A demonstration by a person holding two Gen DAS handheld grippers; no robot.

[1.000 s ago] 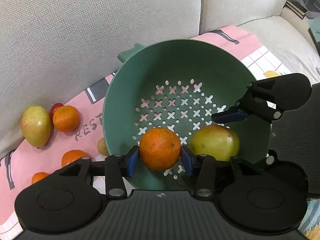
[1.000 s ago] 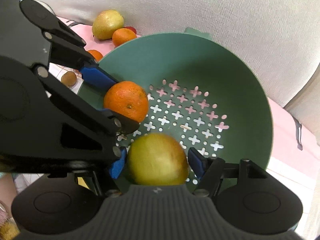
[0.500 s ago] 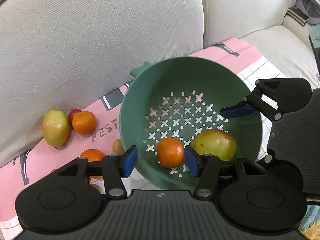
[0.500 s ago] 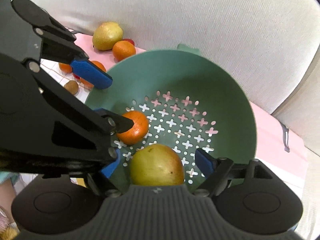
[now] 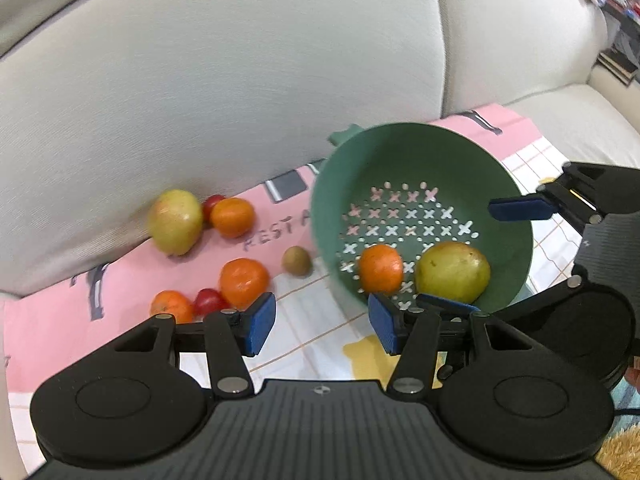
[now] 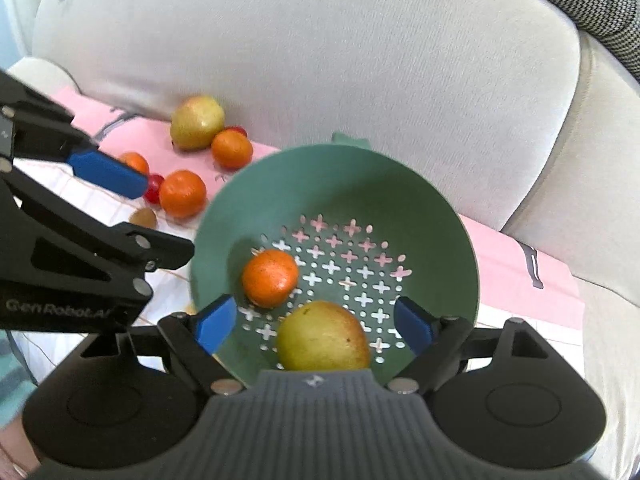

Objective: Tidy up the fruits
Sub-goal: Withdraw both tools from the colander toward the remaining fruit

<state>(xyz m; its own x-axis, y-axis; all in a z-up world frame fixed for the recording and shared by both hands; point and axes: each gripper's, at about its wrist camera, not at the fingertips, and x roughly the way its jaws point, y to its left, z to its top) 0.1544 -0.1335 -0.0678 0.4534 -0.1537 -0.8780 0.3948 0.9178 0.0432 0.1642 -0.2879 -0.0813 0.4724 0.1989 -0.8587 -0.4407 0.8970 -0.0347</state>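
Observation:
A green colander (image 5: 400, 152) stands on the pink cloth on the sofa seat. An orange (image 5: 380, 268) and a yellow-green mango (image 5: 452, 272) lie side by side on its perforated bottom. My left gripper (image 5: 322, 326) hangs open above the colander's near left rim, with nothing between its blue pads. My right gripper (image 6: 314, 322) is above the colander (image 6: 340, 184) and its jaws are opening. The mango (image 6: 322, 340) lies free below them, with the orange (image 6: 270, 278) to its left.
Left of the colander, loose fruit lies on the pink cloth (image 5: 60, 320): a mango (image 5: 176, 222), three oranges (image 5: 243, 282), two small red fruits (image 5: 210, 300) and a small brown fruit (image 5: 297, 261). The sofa backrest (image 5: 240, 80) rises close behind.
The left gripper let go of the orange and the right let go of the mango. Both fruits now rest in the colander. Both grippers have risen and drawn back.

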